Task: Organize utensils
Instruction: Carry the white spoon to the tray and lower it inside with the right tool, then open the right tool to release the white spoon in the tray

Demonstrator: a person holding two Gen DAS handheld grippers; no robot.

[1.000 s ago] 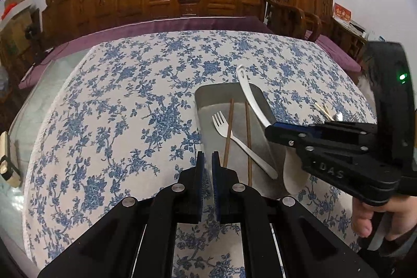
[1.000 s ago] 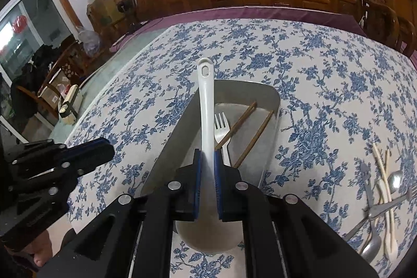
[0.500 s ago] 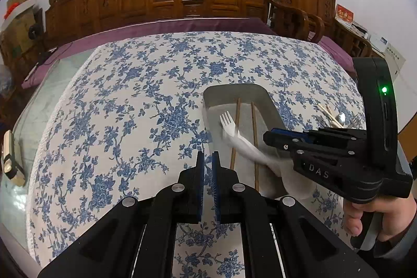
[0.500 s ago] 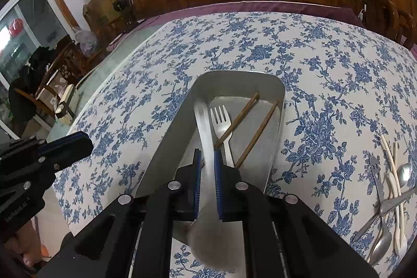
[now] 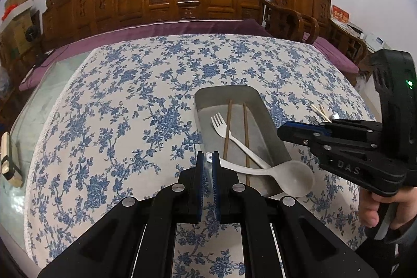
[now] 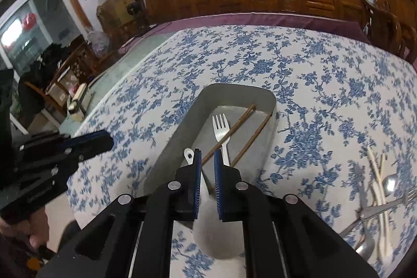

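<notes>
The large white plastic spoon [image 5: 263,170] was found lying crosswise over the near end of the grey tray [image 5: 263,108]. Its handle was propped on the near left rim and its bowl jutted out past the near right corner, above the flowered tablecloth [image 5: 130,108]. A white fork [image 5: 234,137] and two brown chopsticks [image 5: 245,127] were seen lying lengthwise inside the tray. A loose pile of metal and pale utensils [image 6: 375,189] was left on the cloth, well to the right.

The right gripper [image 6: 207,155] was held above the spoon with its jaws nearly together and nothing between them. In the left wrist view it stood clear of the spoon, off to the right. The left gripper [image 5: 207,158] was likewise all but closed and empty. The pierced tip of the handle was merely seen through the slit between its fingers. In the right wrist view that gripper was shown apart from it.

The spoon was judged light, stiff and smooth, so likely to slide or pivot under a loose pinch. Balanced across the rim, it could be tipped out by a nudge. The flat handle, close behind the bowl, was judged the best place to be gripped. The rounded bowl would offer the pads little purchase.
</notes>
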